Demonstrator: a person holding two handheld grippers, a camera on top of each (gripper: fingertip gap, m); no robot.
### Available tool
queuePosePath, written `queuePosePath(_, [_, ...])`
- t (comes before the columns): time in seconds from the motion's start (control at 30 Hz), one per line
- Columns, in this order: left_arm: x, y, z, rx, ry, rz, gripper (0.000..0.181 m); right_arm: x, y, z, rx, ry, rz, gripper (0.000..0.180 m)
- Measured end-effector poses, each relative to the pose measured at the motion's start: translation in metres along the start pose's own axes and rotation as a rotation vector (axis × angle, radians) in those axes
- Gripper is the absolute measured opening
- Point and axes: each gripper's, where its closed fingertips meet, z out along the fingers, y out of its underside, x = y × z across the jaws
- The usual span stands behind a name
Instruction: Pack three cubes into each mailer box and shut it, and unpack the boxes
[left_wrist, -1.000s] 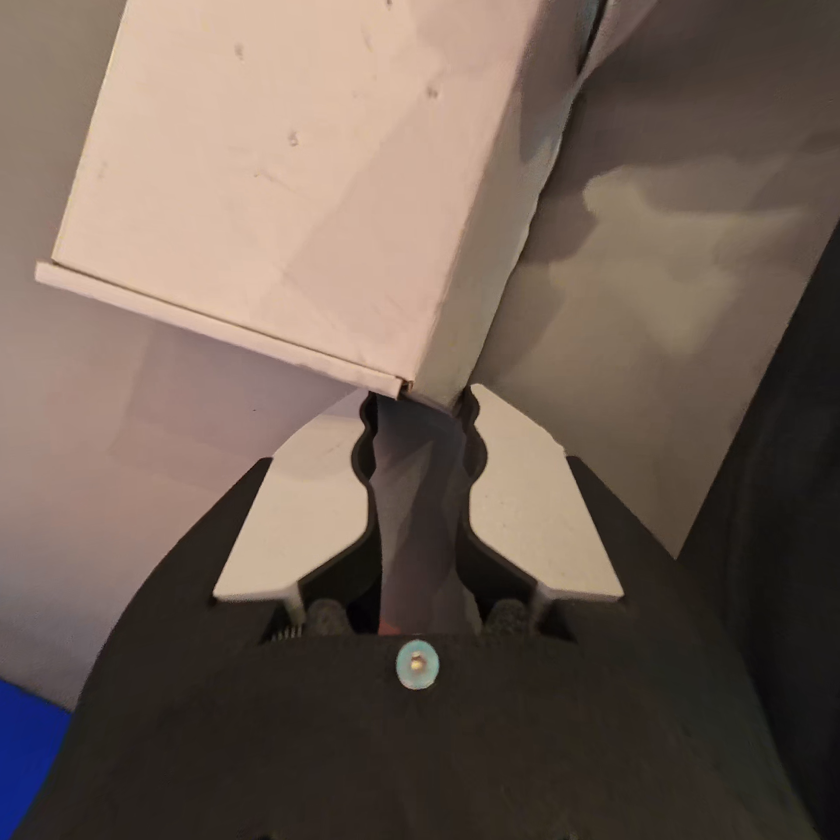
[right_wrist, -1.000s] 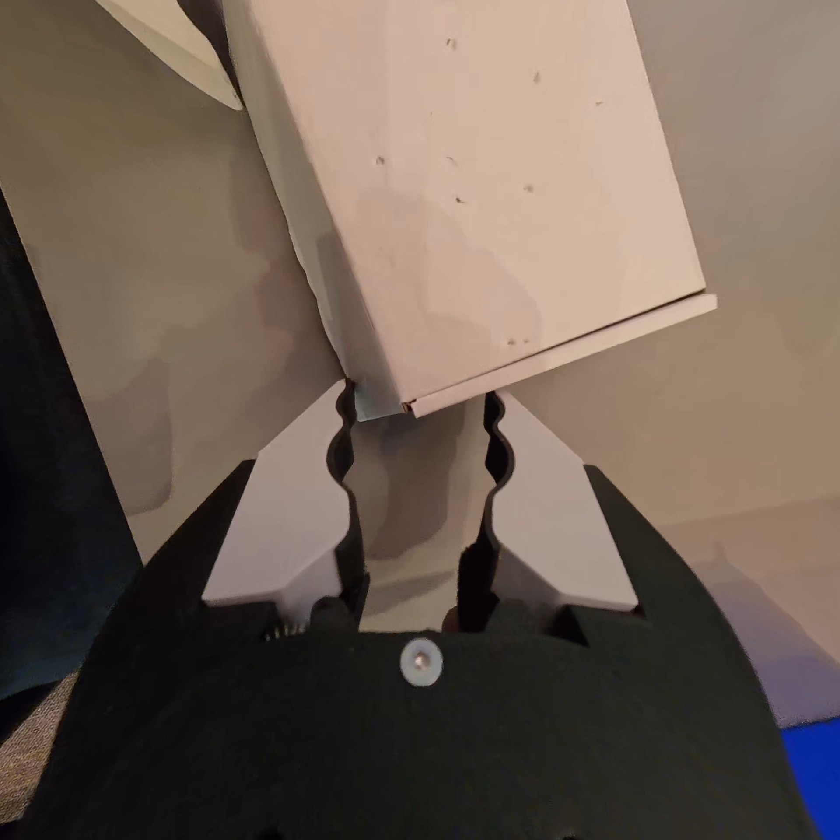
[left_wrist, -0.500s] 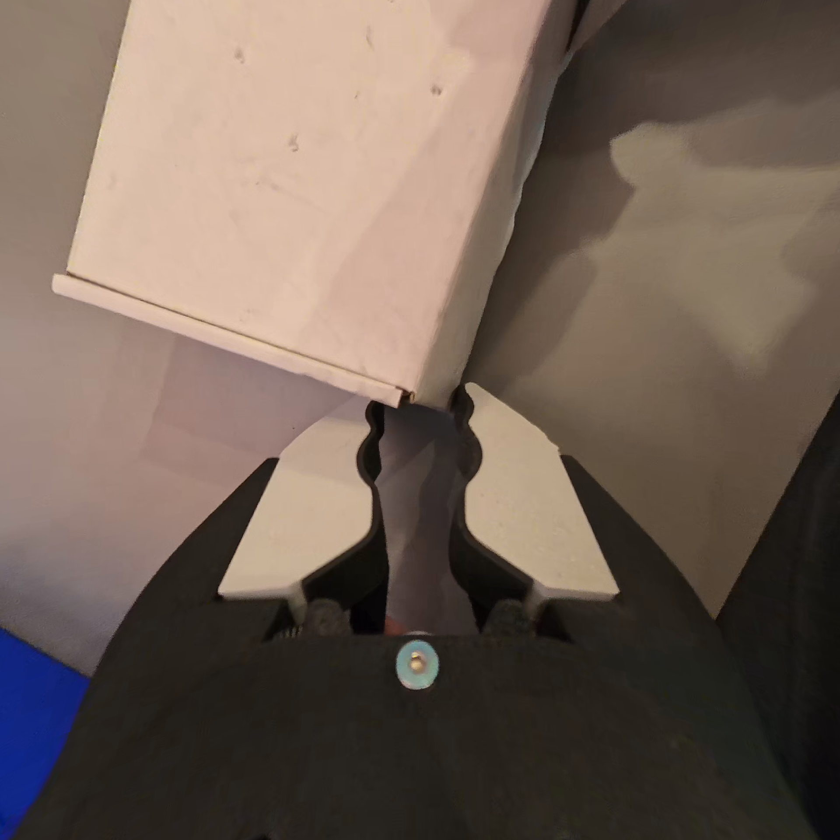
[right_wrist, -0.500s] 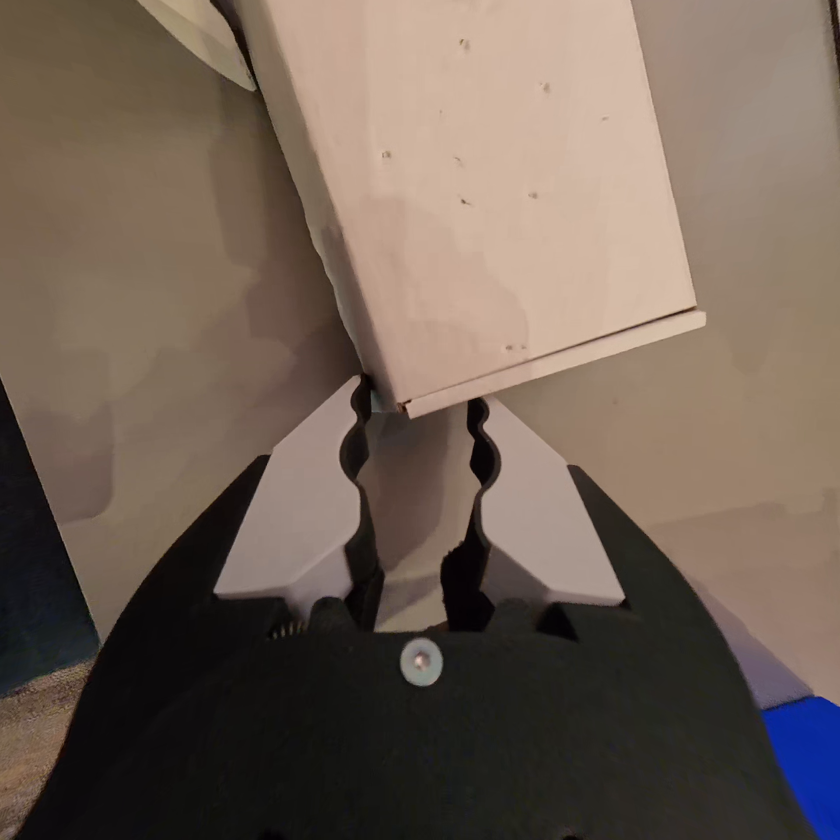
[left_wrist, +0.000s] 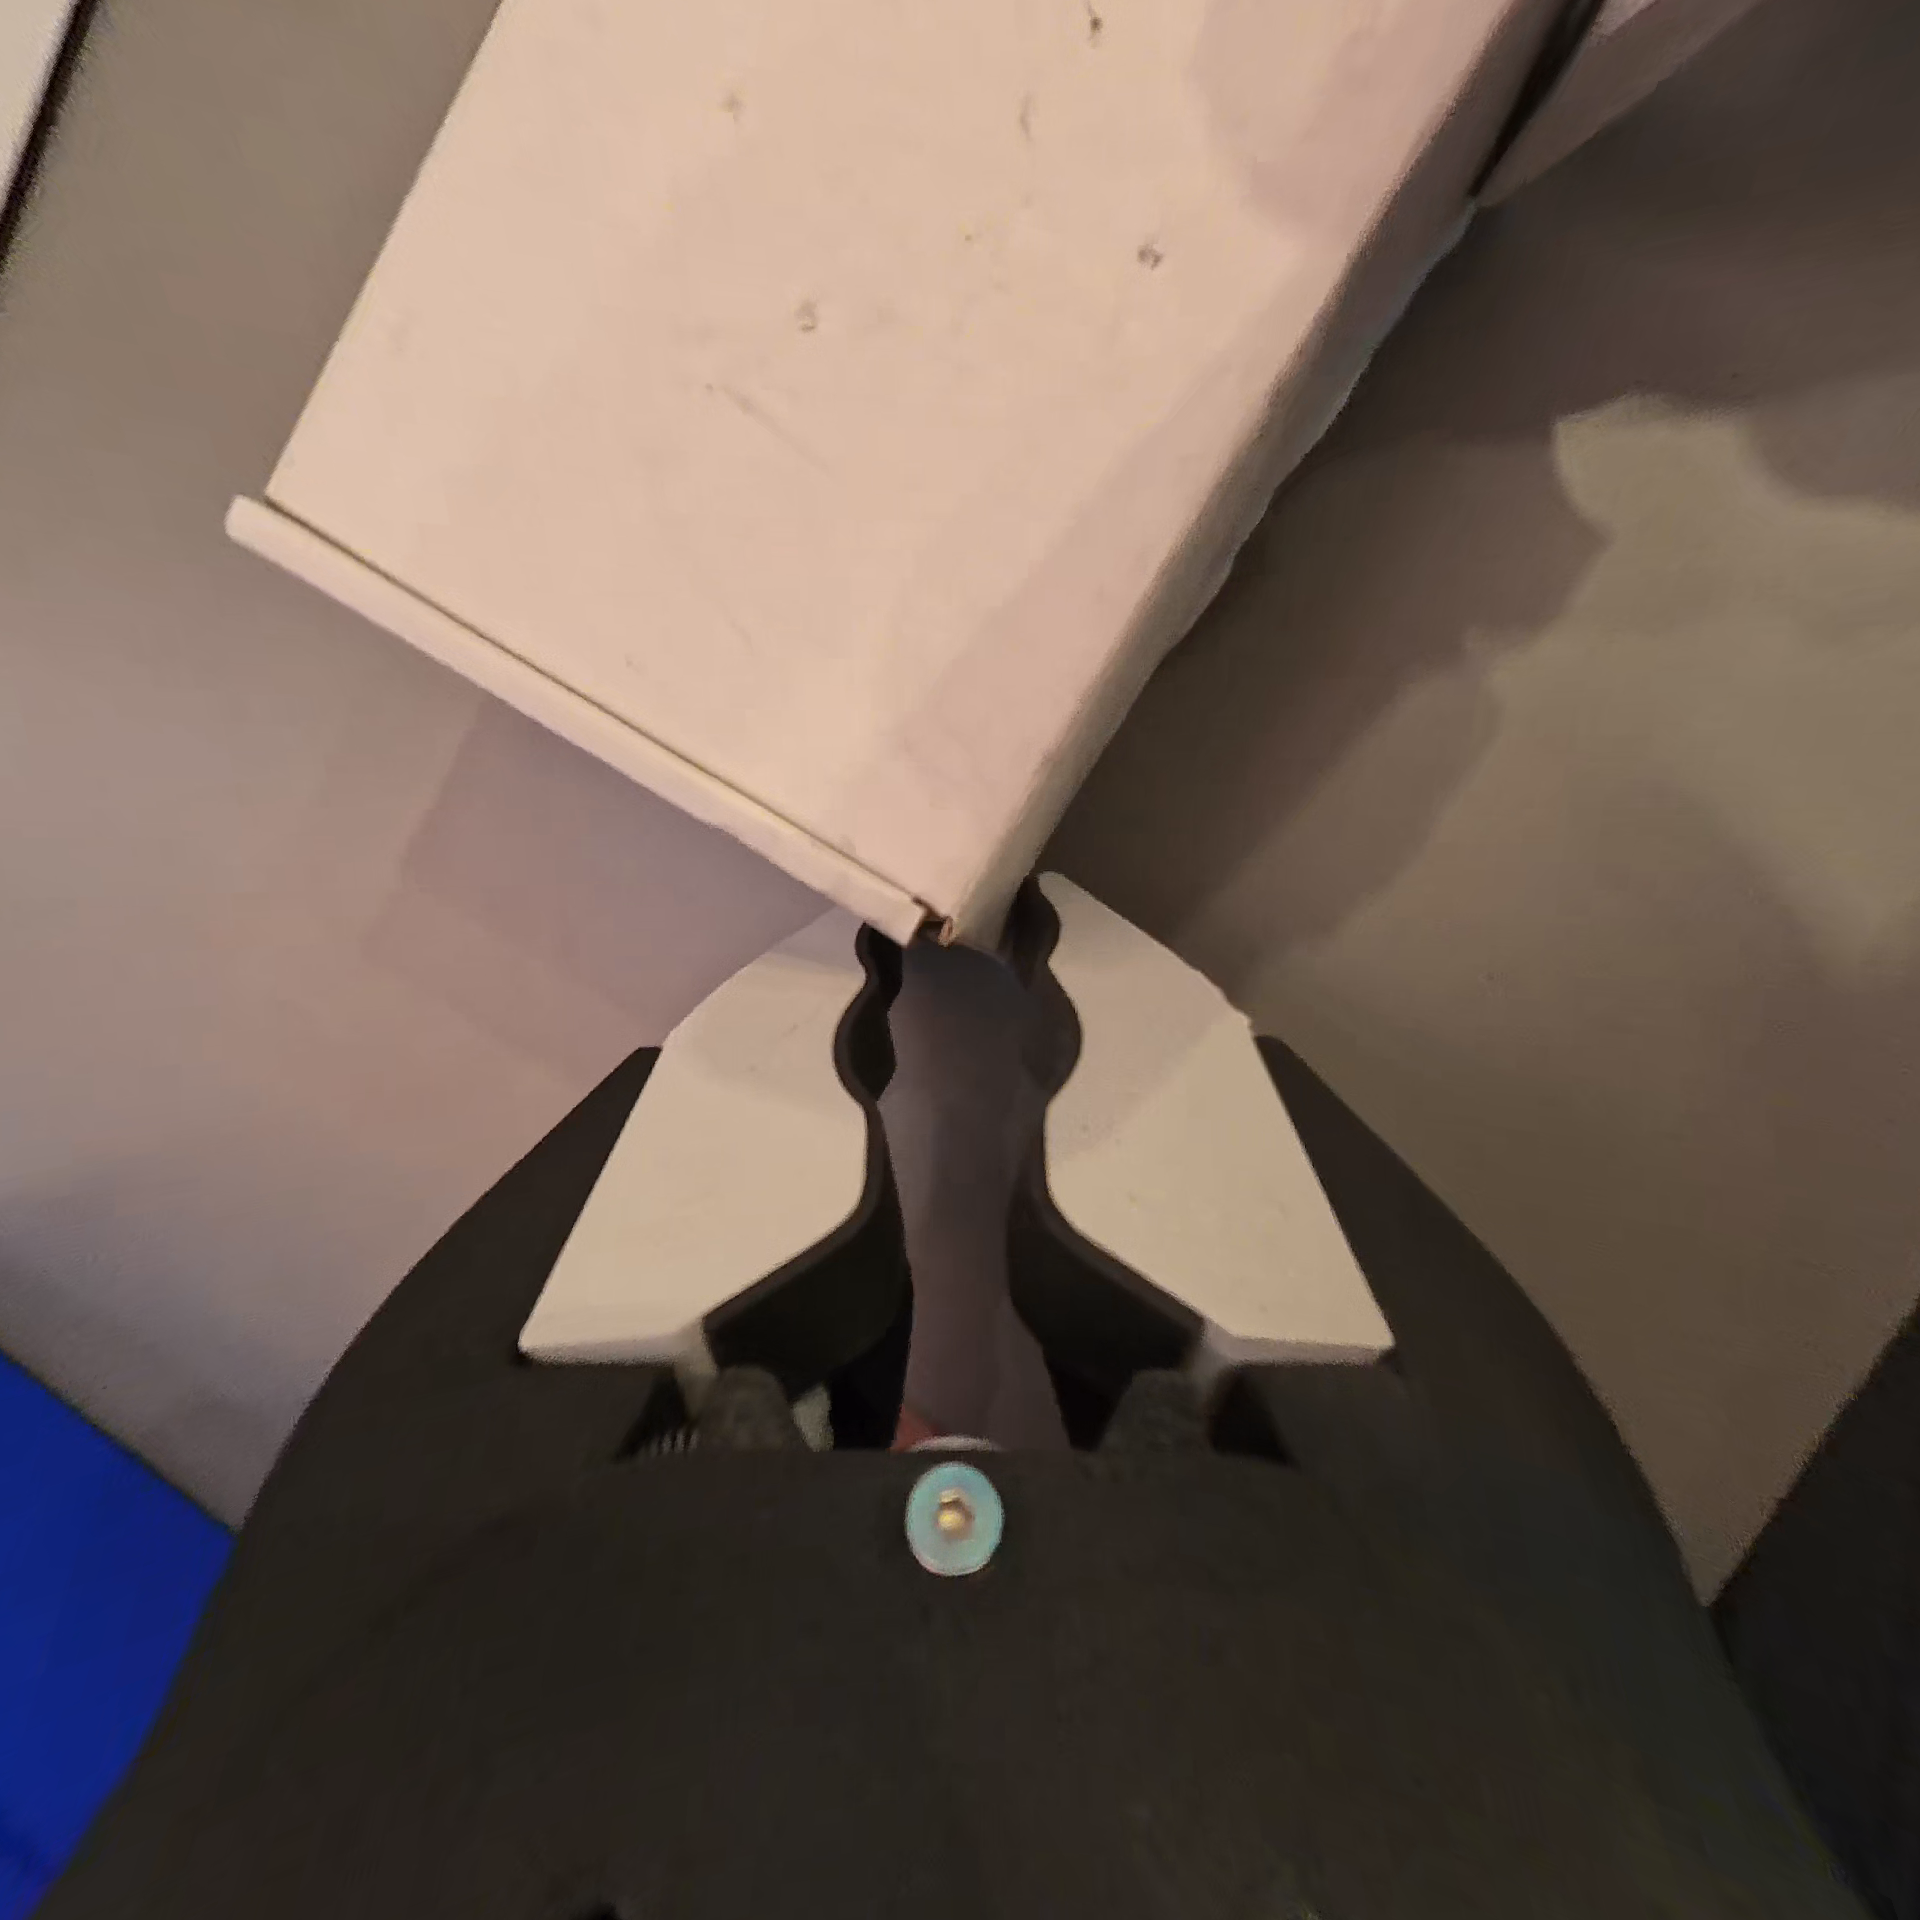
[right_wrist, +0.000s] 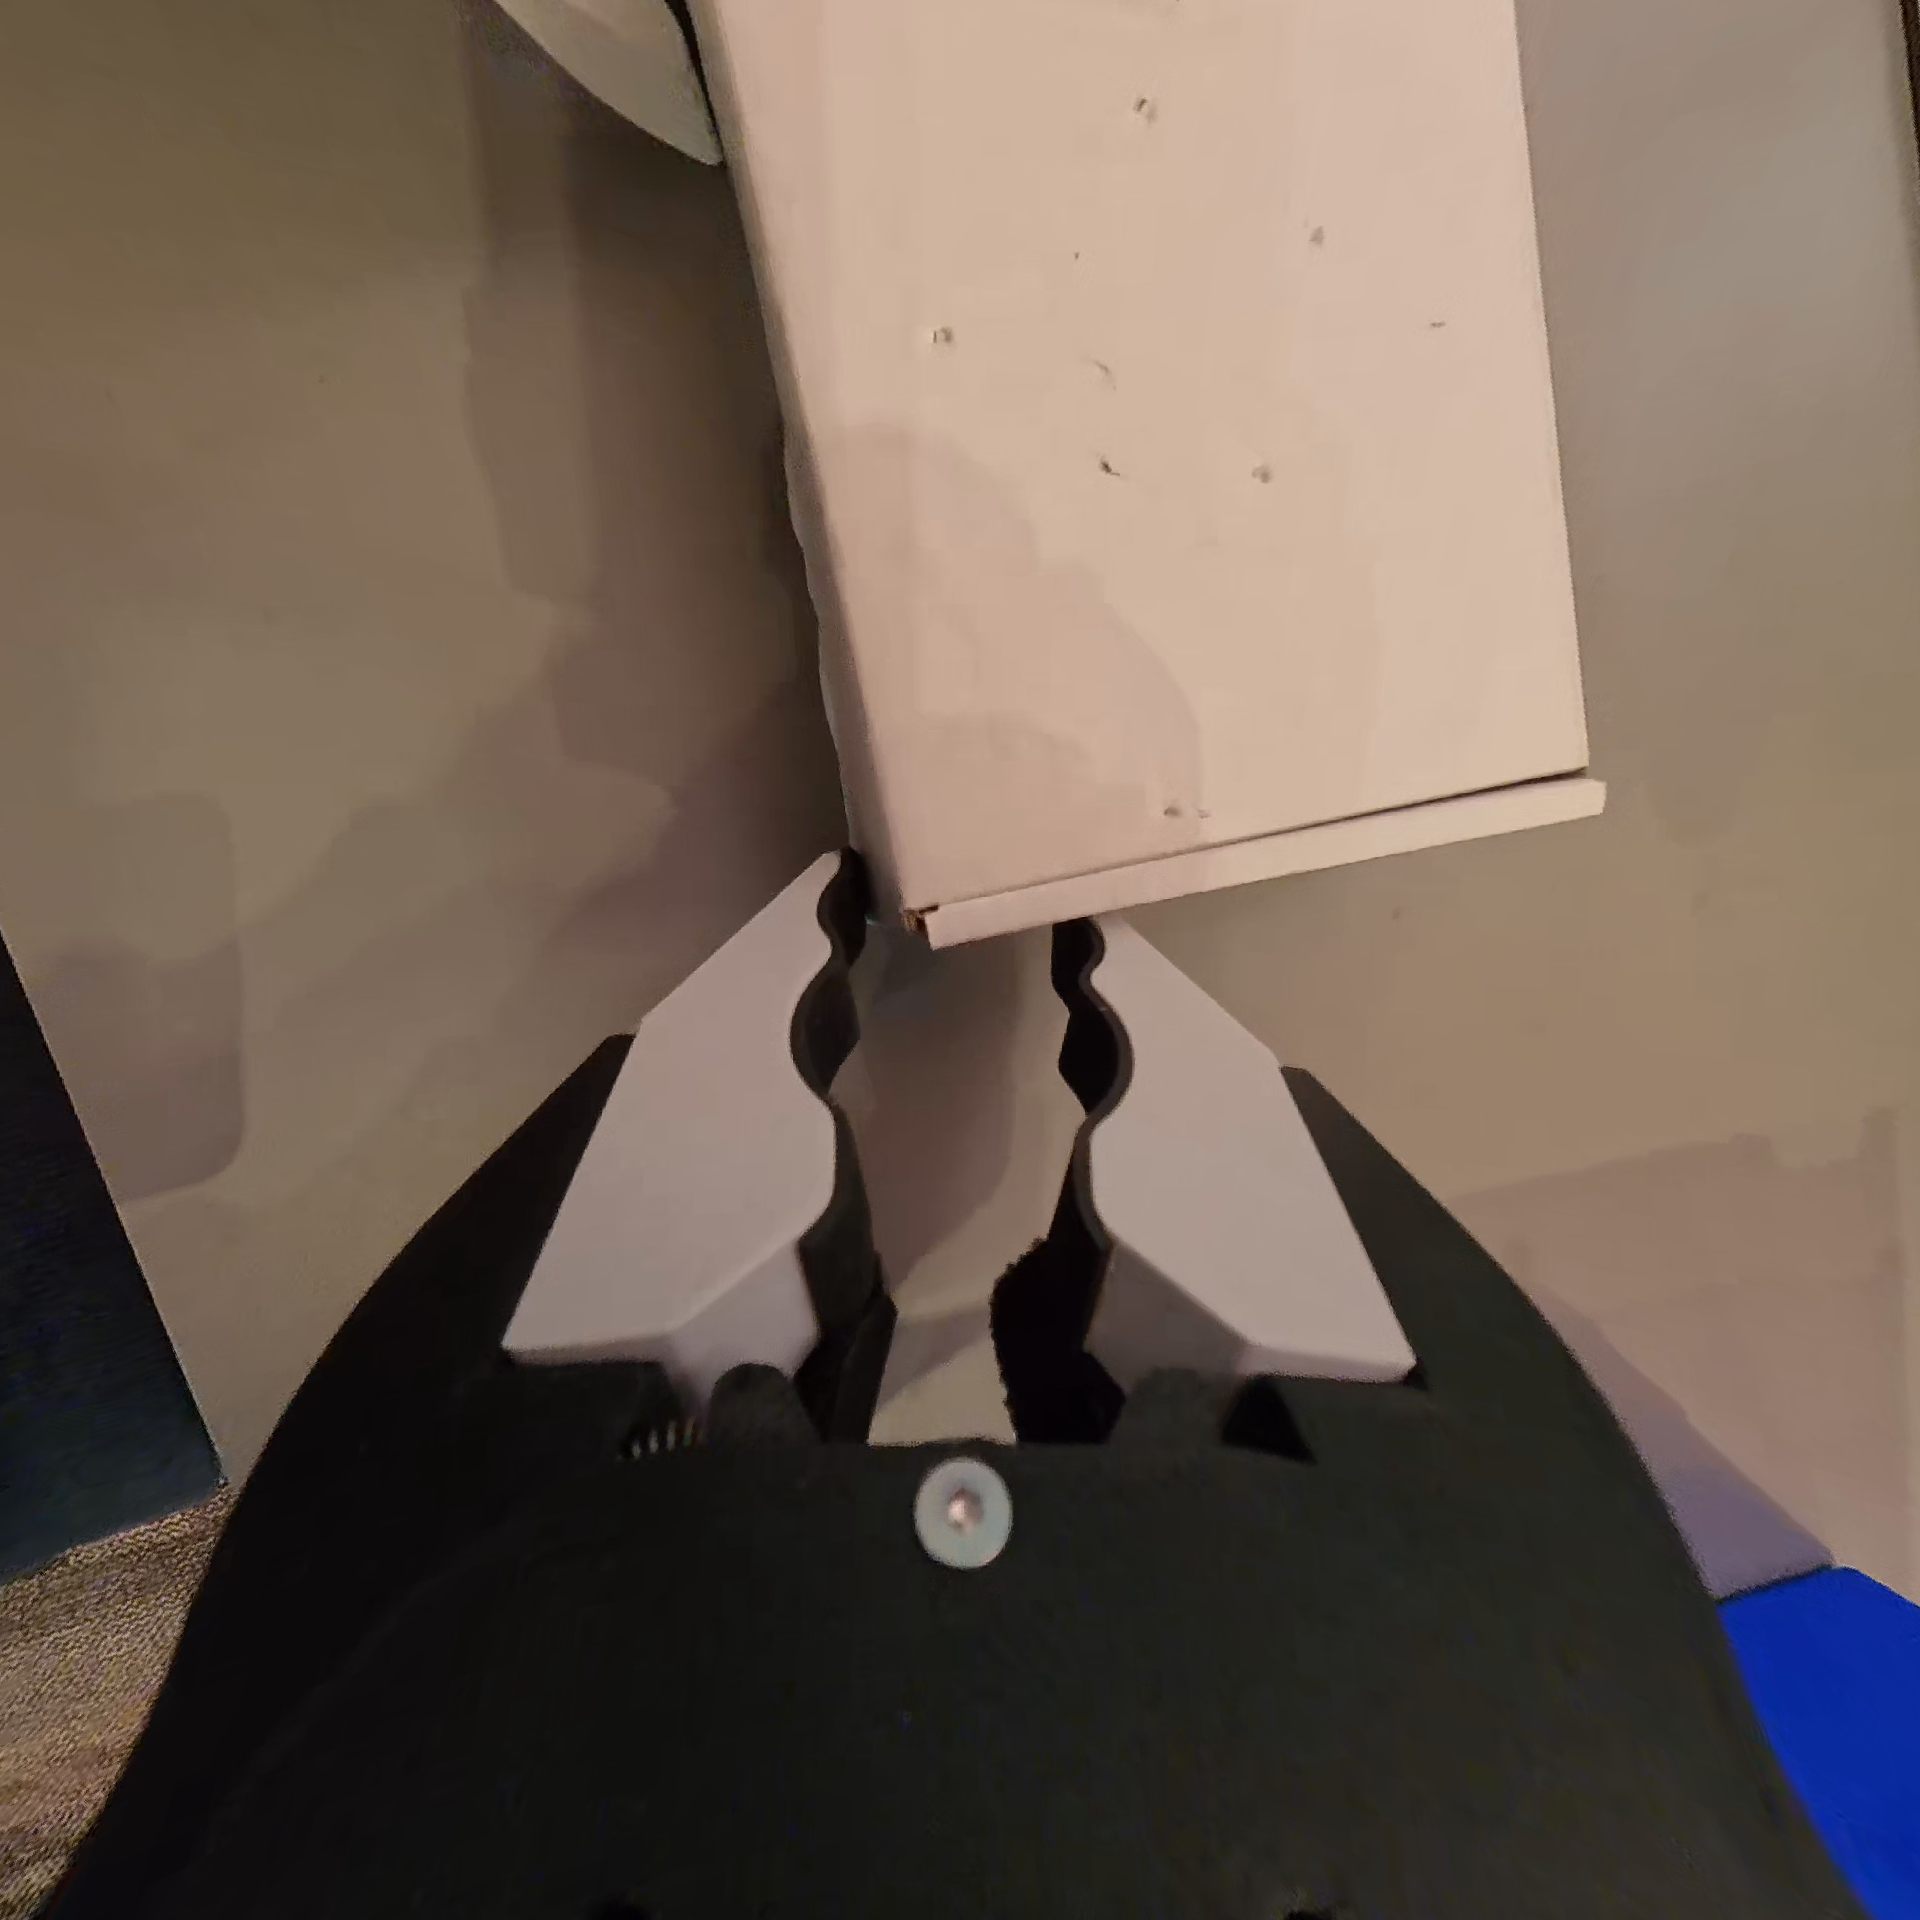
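Observation:
A white mailer box (left_wrist: 810, 416) is shut, held tilted, and fills the upper part of both wrist views. My left gripper (left_wrist: 951, 925) is shut on its near corner, with the side wall between the fingers. My right gripper (right_wrist: 956, 914) is shut on the other near corner of the same box (right_wrist: 1195, 468), its jaws a little wider apart. The lid's edge (right_wrist: 1299, 852) juts out over the right finger. A white piece beyond the box in each view (right_wrist: 623, 83) may be the other gripper. No cubes are in view.
A pale grey table top (left_wrist: 260, 1039) lies behind the box. A blue thing shows at the lower left of the left wrist view (left_wrist: 83, 1610) and at the lower right of the right wrist view (right_wrist: 1839, 1714). A dark mass (right_wrist: 73, 1299) and carpet (right_wrist: 83, 1662) lie past the table edge.
Both pairs of jaws have narrowed onto the box's corners, the right more so. The box has turned in both views. The blue patches have shifted a little.

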Motion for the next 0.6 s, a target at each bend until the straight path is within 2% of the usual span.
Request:
queuePosePath(0.13, [-0.001, -0.002, 0.001, 0.015, -0.012, 0.015, 0.022, 0.005, 0.0, 0.0, 0.031, 0.028, 0.02, 0.035])
queuePosePath(0.27, [0.01, 0.003, -0.003, -0.014, 0.081, 0.024, 0.026, 0.003, 0.001, -0.003, 0.024, 0.026, 0.028, 0.041])
queuePosePath(0.33, [0.013, 0.001, -0.003, -0.011, 0.099, 0.016, 0.047, -0.001, 0.001, -0.005, 0.02, 0.006, 0.038, 0.045])
queuePosePath(0.43, [0.017, -0.003, 0.0, -0.01, 0.112, 0.006, 0.055, 0.005, 0.001, -0.001, 0.01, 0.031, 0.089, 0.068])
queuePosePath(0.5, [0.018, -0.008, 0.002, -0.004, 0.119, -0.002, 0.052, 0.007, 0.002, 0.002, -0.013, 0.037, 0.118, 0.083])
queuePosePath(0.57, [0.018, -0.011, 0.004, -0.003, 0.111, -0.011, 0.05, 0.011, 0.004, 0.003, -0.018, 0.052, 0.134, 0.08])
queuePosePath(0.6, [0.017, -0.012, 0.005, -0.001, 0.108, -0.022, 0.049, 0.015, 0.005, 0.002, -0.011, 0.064, 0.144, 0.068])
